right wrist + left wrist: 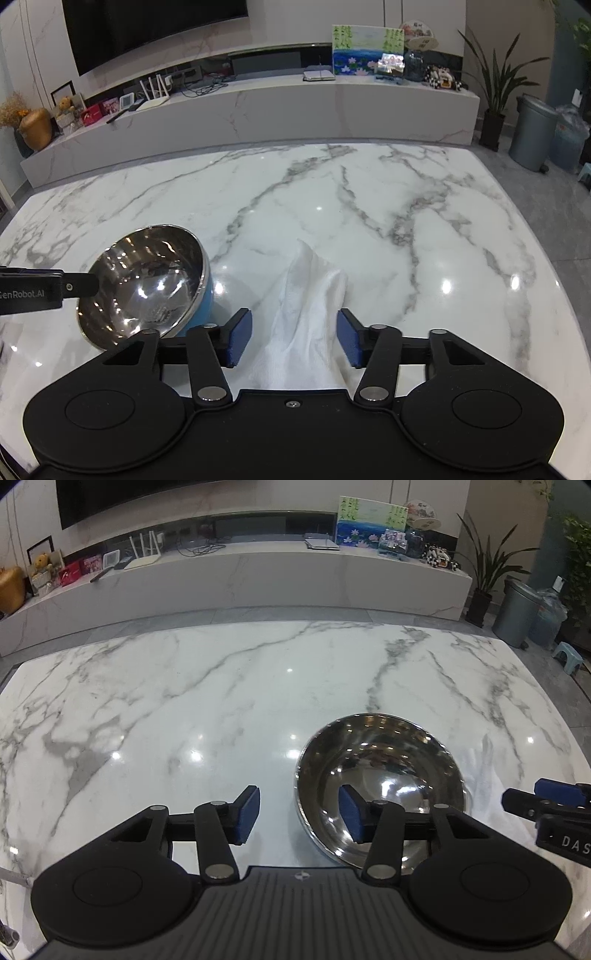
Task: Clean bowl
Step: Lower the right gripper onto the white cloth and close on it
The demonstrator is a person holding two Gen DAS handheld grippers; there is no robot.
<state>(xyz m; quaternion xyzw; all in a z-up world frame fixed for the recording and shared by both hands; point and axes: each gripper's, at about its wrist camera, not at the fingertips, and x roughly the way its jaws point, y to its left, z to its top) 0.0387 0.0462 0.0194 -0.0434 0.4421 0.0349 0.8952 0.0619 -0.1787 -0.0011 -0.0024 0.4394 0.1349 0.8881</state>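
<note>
The steel bowl (380, 790) sits on the marble surface (207, 701) at the left gripper's (299, 814) one o'clock, its released fingers straddling the near rim, likely to steady it, while the right gripper (293, 338), fingers spread, frames the white cloth (306, 314) at twelve o'clock, likely for wiping.

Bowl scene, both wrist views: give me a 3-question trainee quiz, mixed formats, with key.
1. True or false: the white cloth lies inside the bowl.
2. Multiple choice: the right gripper is A) shut on the cloth, B) open with the cloth between its fingers, C) shut on the bowl rim.
3. Fill in: the left gripper is open, its fingers either side of the bowl's near ____.

Key: 1 false; 2 B; 3 rim.
</note>
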